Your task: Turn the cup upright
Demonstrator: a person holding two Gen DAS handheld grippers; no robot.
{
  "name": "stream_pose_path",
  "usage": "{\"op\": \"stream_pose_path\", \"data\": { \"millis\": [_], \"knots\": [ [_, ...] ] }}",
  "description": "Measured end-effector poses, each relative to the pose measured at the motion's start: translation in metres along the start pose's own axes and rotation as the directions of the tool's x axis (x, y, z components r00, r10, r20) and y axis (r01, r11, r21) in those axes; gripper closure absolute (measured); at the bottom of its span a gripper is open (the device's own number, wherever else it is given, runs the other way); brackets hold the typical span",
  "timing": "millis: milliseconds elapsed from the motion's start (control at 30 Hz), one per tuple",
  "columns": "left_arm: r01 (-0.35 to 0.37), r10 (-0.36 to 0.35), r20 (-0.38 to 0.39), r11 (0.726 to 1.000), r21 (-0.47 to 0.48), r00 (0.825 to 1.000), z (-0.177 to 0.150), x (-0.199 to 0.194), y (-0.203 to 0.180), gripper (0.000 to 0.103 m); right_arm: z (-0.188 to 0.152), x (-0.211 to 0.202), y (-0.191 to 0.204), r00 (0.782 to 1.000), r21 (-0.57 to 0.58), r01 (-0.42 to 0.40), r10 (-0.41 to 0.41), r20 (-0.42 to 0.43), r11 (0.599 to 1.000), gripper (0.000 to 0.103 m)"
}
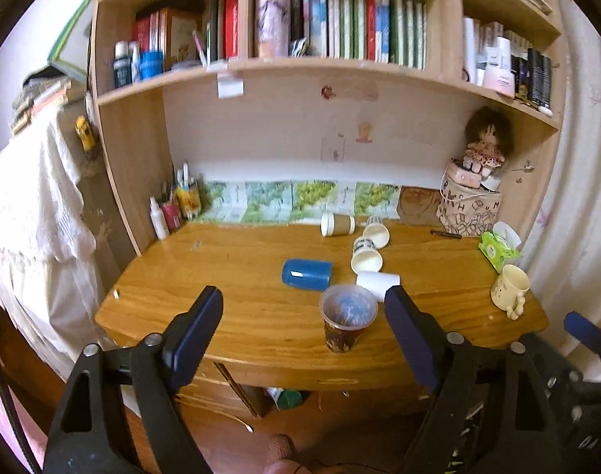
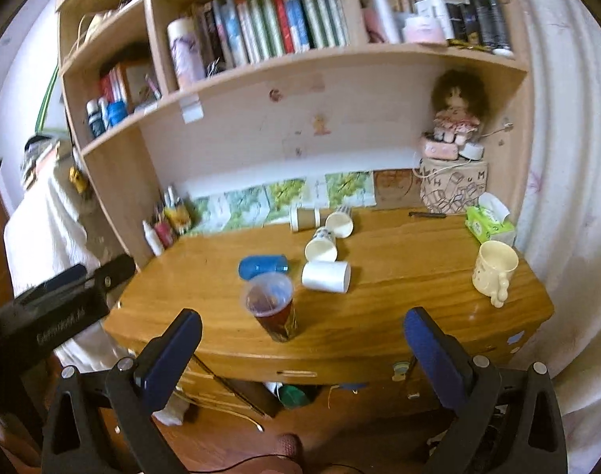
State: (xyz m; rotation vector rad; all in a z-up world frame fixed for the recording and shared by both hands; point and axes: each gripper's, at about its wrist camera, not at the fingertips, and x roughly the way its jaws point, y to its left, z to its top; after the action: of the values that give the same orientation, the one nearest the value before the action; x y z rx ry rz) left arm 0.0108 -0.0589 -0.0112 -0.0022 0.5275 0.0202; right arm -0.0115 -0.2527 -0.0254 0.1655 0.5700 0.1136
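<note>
The left gripper (image 1: 304, 312) hangs before the wooden bench (image 1: 229, 316), its fingers (image 1: 197, 331) spread wide, gripping nothing. A clear plastic cup (image 1: 347, 322) stands upright near the front edge. Behind it lie a blue cup (image 1: 307, 274) and a white cup (image 1: 379, 282) on their sides. A cream mug (image 1: 509, 288) stands at right.

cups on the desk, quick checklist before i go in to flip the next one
1. Left gripper open, nothing held: ok.
2. Right gripper open, nothing held: ok.
3. Brown plastic cup already upright near the front edge: ok.
4. Blue cup on its side: not ok.
5. White cup on its side: not ok.
6. Cream mug upright at the right: ok.
</note>
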Motion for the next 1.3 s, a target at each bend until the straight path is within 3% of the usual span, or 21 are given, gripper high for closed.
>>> {"op": "stream_pose_path", "data": {
  "millis": [200, 300, 433, 1300],
  "knots": [
    [-0.008, 0.009, 0.078, 1.000, -0.006, 0.997, 0.000, -0.012, -0.001, 0.008, 0.000, -0.013, -0.006, 0.995, 0.024, 0.063, -0.065, 0.078, 0.998, 0.000],
    [0.013, -0.008, 0.103, 0.999, -0.041, 0.995, -0.002, -0.016, 0.002, 0.002, 0.001, -0.015, -0.009, 0.993, 0.026, 0.075, -0.077, 0.090, 0.997, 0.000],
    [0.023, -0.017, 0.125, 0.999, -0.044, 0.992, -0.001, -0.018, -0.002, 0.001, 0.001, -0.015, -0.009, 0.992, 0.002, 0.081, -0.081, 0.098, 0.997, 0.000],
    [0.011, -0.011, 0.101, 1.000, -0.001, 0.995, -0.003, -0.010, -0.020, 0.000, 0.005, -0.008, -0.011, 0.995, -0.026, 0.058, -0.055, 0.085, 0.998, 0.000]
  ]
}}
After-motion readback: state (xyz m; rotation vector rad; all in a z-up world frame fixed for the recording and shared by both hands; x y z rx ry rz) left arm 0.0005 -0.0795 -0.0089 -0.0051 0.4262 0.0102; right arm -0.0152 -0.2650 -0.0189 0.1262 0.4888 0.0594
